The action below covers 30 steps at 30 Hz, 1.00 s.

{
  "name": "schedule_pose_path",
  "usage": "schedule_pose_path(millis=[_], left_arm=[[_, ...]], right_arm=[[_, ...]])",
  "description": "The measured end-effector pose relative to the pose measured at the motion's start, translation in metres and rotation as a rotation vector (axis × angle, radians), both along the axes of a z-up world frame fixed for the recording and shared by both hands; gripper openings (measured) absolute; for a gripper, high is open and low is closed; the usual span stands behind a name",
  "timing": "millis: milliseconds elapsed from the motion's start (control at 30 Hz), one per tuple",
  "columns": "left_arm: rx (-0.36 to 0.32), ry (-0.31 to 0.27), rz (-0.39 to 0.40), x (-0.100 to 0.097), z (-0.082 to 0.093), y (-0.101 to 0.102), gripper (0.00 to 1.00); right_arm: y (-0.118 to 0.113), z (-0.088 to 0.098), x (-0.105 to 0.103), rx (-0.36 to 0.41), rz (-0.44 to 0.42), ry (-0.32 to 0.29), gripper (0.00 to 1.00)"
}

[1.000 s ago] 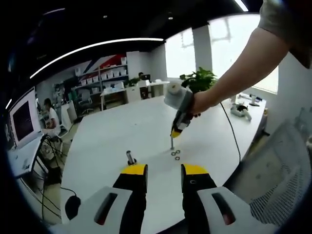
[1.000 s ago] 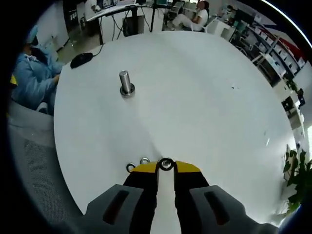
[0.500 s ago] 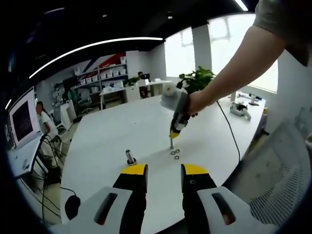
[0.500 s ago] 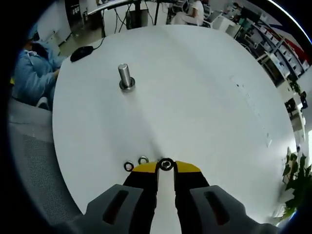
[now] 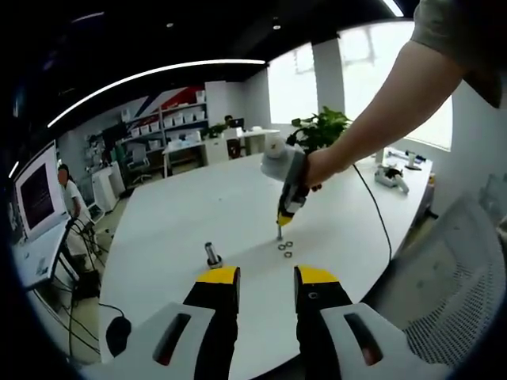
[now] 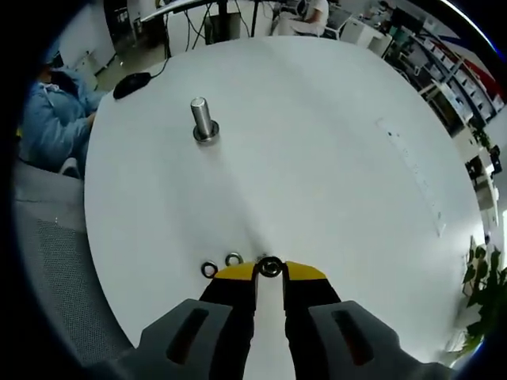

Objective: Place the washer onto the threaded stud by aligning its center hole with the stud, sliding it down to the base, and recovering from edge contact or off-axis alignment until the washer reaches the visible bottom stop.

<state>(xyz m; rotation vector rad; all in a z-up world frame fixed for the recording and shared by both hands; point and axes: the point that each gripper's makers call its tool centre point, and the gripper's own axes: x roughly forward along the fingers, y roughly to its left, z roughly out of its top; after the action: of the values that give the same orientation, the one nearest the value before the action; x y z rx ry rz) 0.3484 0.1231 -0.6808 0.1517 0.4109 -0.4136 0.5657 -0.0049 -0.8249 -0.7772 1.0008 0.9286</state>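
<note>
**Washer gripped, carry to the stud comes next**

Your left gripper (image 5: 265,279) waits with jaws apart, holding nothing, the stud (image 5: 211,255) just ahead of it. Your right gripper (image 6: 269,270) is pinched on a washer (image 6: 270,267) above the table (image 6: 333,158), two spare washers (image 6: 221,264) beside it. Next, I judge, carry it across and centre the hole over the stud (image 6: 202,120). Since half a second ago, hardly anything has shifted.
</note>
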Motion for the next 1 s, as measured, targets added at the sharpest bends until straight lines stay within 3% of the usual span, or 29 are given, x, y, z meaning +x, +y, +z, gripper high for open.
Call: schedule_pose_path(millis=[1000], left_arm=[[0.006,0.006,-0.002,0.001,-0.002,0.0,0.26]], right_arm=[[-0.012,0.002,-0.004,0.025,-0.027,-0.022,0.15]])
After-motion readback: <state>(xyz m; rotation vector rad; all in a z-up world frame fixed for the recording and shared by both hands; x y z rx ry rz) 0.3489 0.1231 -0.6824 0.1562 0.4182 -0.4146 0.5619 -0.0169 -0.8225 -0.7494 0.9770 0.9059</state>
